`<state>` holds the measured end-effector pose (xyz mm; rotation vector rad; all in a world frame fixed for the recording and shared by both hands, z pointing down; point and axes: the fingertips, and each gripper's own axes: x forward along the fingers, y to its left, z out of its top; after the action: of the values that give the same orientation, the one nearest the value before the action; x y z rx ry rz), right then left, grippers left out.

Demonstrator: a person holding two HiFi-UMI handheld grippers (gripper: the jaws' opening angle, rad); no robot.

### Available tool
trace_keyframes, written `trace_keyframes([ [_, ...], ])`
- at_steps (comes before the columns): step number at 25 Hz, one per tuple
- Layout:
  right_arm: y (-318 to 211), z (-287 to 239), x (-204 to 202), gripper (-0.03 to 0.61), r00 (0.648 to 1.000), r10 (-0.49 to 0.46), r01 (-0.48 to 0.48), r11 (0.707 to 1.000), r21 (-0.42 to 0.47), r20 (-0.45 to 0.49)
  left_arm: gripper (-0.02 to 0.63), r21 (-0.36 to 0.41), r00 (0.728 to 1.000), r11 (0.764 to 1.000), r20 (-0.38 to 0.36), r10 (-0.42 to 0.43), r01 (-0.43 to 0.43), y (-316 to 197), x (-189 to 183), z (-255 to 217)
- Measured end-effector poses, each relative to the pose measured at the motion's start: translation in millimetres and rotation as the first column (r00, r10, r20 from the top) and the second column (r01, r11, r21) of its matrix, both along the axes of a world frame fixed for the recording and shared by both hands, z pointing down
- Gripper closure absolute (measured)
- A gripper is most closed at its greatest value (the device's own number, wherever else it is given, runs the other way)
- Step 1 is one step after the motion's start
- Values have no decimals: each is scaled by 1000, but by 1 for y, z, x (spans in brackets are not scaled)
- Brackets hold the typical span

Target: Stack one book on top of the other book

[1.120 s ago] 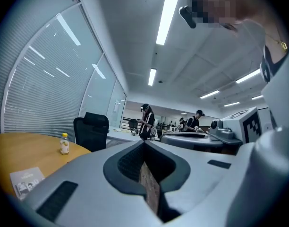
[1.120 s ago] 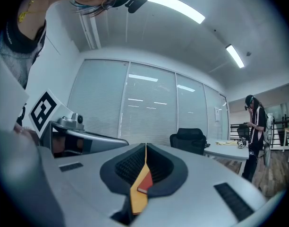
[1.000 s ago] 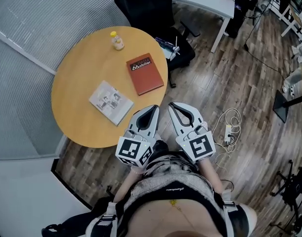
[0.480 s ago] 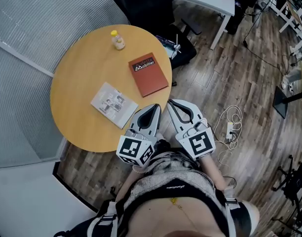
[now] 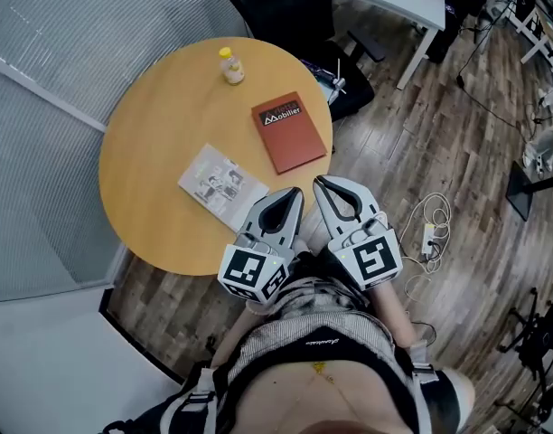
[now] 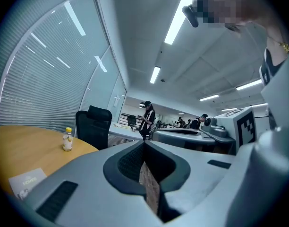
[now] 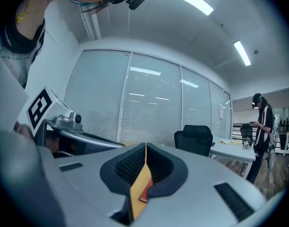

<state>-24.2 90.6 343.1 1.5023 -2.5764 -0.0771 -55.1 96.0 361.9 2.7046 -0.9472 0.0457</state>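
Round wooden table point(image 5: 159, 152), near rim close to the person. Left gripper point(image 5: 291, 199) and right gripper point(image 5: 327, 188) are held side by side over that rim, each with jaws pressed together on nothing: seemingly on approach, not yet working. Red book point(image 5: 291, 132) lies flat by the table's right edge, just ahead of the grippers. Pale booklet point(image 5: 222, 179) lies flat to its left, apart from it, so nothing is stacked. Small bottle point(image 5: 231, 65) stands upright at the far side, out of the way.
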Motion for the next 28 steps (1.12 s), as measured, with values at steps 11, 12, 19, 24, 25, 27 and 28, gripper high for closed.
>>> trace_keyframes([
  [11, -17, -7, -3, 555, 999, -16, 17, 1000, 8, -45, 596, -11, 998, 998, 2, -57, 57, -16, -17, 3],
  [12, -19, -5, -4, 555, 999, -23, 23, 1000, 3, -44, 597, -13, 998, 998, 0, -60, 60, -19, -17, 4],
  [19, -54, -3, -3, 555, 996, -85, 85, 996, 14, -23, 597, 27, 996, 996, 33, -87, 86, -56, -6, 1],
  [24, -89, -7, 7, 555, 990, -135, 136, 991, 14, -25, 597, 64, 989, 990, 69, -127, 123, -90, 7, -7],
  [25, -95, -8, 8, 555, 989, -146, 146, 989, 14, -27, 597, 65, 989, 990, 69, -133, 128, -96, 9, -9],
  [27, -107, -9, 11, 555, 986, -161, 162, 987, 11, -31, 597, 76, 986, 987, 80, -144, 139, -107, 13, -11],
  [28, -113, -10, 12, 555, 985, -167, 168, 986, 11, -33, 597, 83, 985, 986, 90, -150, 143, -112, 16, -12],
])
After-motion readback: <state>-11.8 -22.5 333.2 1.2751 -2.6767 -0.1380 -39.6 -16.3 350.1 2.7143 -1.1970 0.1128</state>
